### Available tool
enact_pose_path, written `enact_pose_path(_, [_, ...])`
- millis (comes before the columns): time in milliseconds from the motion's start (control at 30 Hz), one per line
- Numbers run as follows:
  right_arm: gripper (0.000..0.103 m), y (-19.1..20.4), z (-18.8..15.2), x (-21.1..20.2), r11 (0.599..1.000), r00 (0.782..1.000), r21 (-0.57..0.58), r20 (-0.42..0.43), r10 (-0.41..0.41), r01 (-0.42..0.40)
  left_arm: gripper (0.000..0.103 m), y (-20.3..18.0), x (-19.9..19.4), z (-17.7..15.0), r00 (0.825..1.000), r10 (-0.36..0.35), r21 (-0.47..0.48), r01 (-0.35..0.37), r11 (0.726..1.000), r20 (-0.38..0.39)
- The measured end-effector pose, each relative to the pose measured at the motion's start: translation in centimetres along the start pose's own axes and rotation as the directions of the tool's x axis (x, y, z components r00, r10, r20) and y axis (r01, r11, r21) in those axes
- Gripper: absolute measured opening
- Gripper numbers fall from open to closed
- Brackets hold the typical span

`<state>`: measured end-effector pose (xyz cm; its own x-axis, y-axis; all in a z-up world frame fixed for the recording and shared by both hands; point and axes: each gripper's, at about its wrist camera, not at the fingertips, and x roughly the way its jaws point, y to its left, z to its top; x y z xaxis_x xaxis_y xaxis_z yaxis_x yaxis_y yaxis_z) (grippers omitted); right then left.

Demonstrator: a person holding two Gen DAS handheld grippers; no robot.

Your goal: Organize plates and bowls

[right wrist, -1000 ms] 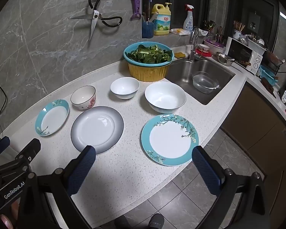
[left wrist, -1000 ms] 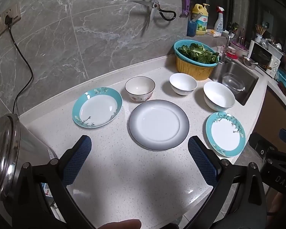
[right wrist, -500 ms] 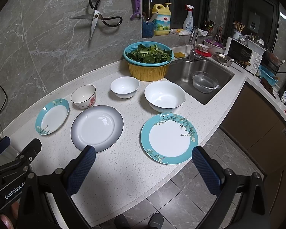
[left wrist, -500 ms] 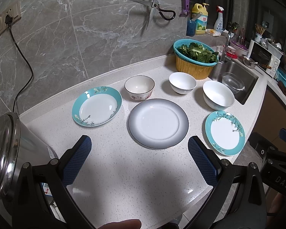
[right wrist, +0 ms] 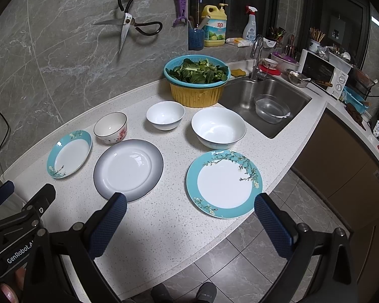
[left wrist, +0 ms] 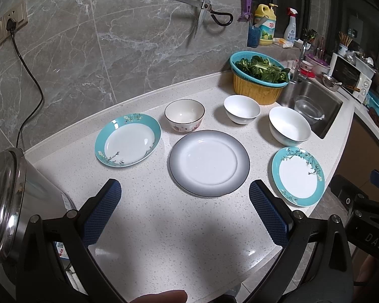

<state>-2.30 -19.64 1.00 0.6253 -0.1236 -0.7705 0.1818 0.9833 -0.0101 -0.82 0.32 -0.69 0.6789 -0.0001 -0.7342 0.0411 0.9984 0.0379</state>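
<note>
Left gripper [left wrist: 184,199]: jaws stood wide apart with nothing between them, hanging over the bare front of the worktop [left wrist: 164,232], short of the grey plate [left wrist: 209,162].
Right gripper [right wrist: 189,217]: jaws likewise wide apart and empty, poised at the front edge just before the flat teal plate [right wrist: 224,183].
Plates: three lay apart in a rough row along the front; a deep teal plate [left wrist: 127,140] toward the left end, the grey one in the middle, the flat teal one at the right, close to the front edge.
Bowls: three stood behind them; a flowered bowl [left wrist: 184,115], a small white bowl [left wrist: 241,109], and a big white bowl [left wrist: 289,128] nearest the sink [right wrist: 265,98].
Progress: nothing looked stacked yet; I judged the work barely begun.
Risk, front edge: the flat teal plate sat so near the drop that a nudge from a finger, rather than a clean pinch, could have slid it off onto the floor tiles.
Risk, grip: a thin glazed rim gave the pads little to bite; a tilted lift might have let a plate slip.
Risk, sink side: the big bowl, pushed rightward, could have tipped into the sink.
Risk, crowding: the flowered bowl stood just beside the grey plate, so a wide-open jaw reaching in could have clipped it.
Risk, left end: the steel pot [left wrist: 10,197] bulked close beside the left gripper and could have been bumped.
</note>
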Motion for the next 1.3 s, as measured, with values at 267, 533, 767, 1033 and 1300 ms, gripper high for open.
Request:
enact_pose_path(267, [0.103,0.12,0.1,0.2,1.0,1.0,0.0,-0.001,0.0,0.0,0.103,0.03,-0.01,0.01,1.0,0.0,-0.002,0.0,1.0,-0.002])
enact_pose_path(533, [0.103,0.24,0.22,0.31,1.0,1.0,-0.001,-0.002,0.0,0.0,0.103,0.0,0.18,-0.13,1.0,0.002,-0.003,-0.002,1.0,-0.003])
enact_pose_path(767, [0.103,-0.1,0.53,0.26,1.0,1.0,-0.001,-0.002,-0.001,0.001,0.103,-0.12,0.78,-0.18,1.0,-0.001,-0.004,0.001,1.0,-0.006])
enact_pose_path(1033, [0.103,0.1,0.1,0.46,1.0,1.0,-0.001,-0.003,-0.001,0.001,0.103,-0.1,0.77,-0.12,1.0,-0.003,-0.005,0.003,1.0,-0.008])
enact_pose_path(1300, [0.103,0.09,0.07,0.54,1.0,1.0,0.0,-0.003,-0.002,0.002,0.103,-0.24,0.98,0.12,1.0,-0.002,-0.007,0.002,1.0,-0.011])
